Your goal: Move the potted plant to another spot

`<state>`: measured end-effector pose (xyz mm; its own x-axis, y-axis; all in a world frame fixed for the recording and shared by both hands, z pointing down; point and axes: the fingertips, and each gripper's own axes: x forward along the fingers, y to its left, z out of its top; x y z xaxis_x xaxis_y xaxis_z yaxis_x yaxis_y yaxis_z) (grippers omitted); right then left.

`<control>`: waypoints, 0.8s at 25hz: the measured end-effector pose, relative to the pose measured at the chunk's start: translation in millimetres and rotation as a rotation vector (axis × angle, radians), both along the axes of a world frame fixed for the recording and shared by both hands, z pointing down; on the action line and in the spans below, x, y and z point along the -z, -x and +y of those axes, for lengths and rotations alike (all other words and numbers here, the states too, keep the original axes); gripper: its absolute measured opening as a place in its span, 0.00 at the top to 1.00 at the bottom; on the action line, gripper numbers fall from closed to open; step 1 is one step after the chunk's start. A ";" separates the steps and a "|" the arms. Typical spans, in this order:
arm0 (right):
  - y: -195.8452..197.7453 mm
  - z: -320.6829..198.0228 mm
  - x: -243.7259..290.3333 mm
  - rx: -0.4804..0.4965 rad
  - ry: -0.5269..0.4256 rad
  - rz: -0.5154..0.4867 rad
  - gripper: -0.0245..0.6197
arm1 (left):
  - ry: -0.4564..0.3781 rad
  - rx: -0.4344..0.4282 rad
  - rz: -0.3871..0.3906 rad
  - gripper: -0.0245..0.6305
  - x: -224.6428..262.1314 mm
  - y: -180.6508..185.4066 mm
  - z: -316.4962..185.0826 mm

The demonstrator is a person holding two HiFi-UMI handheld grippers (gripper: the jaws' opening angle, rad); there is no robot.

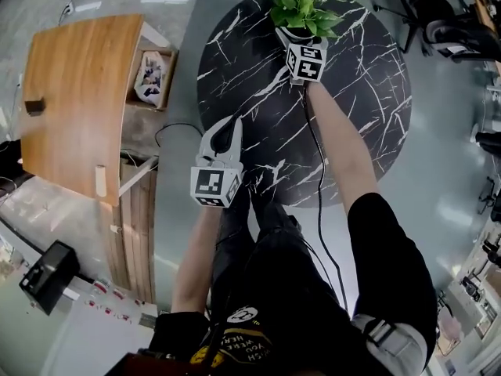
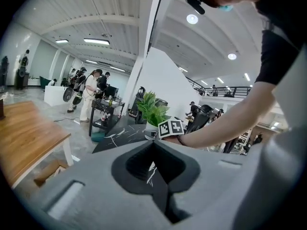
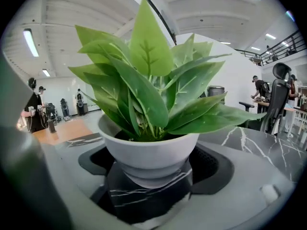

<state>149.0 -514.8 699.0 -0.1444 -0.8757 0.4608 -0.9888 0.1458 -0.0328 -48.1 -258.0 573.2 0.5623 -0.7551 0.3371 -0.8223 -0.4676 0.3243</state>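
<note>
The round black marble table (image 1: 368,92) takes up the middle of the floor here. The potted plant (image 1: 301,2) stands on it, right between the jaws of the right gripper (image 1: 297,36). Those jaws are spread wide around the white pot (image 3: 148,152), with a sliver of dark gap on each side, so I'd say they aren't pinching it yet. The left gripper (image 1: 231,128) has its jaws together on nothing, with the plant well ahead of them. To grab it well, I reckon the right jaws should close evenly on the pot's wall under the flared rim, with the leaves kept above the pads. Then lift it upright before carrying.
</note>
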 end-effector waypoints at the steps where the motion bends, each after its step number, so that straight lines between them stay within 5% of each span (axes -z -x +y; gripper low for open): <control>1: 15.4 0.7 0.3 0.025 -0.001 0.000 0.20 | -0.001 0.011 0.003 0.96 0.9 3.6 1.2; 9: 108.4 38.0 0.3 0.166 0.005 -0.006 0.20 | -0.007 0.070 0.010 0.96 3.6 30.1 21.4; 20: 173.3 155.2 0.7 0.276 0.014 -0.002 0.20 | -0.003 0.139 0.014 0.96 5.1 52.6 63.3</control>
<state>-24.3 -359.6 698.3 -0.3772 -0.7968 0.4720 -0.9117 0.4090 -0.0382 -100.7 -194.7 568.0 0.4571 -0.8269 0.3275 -0.8744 -0.3506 0.3354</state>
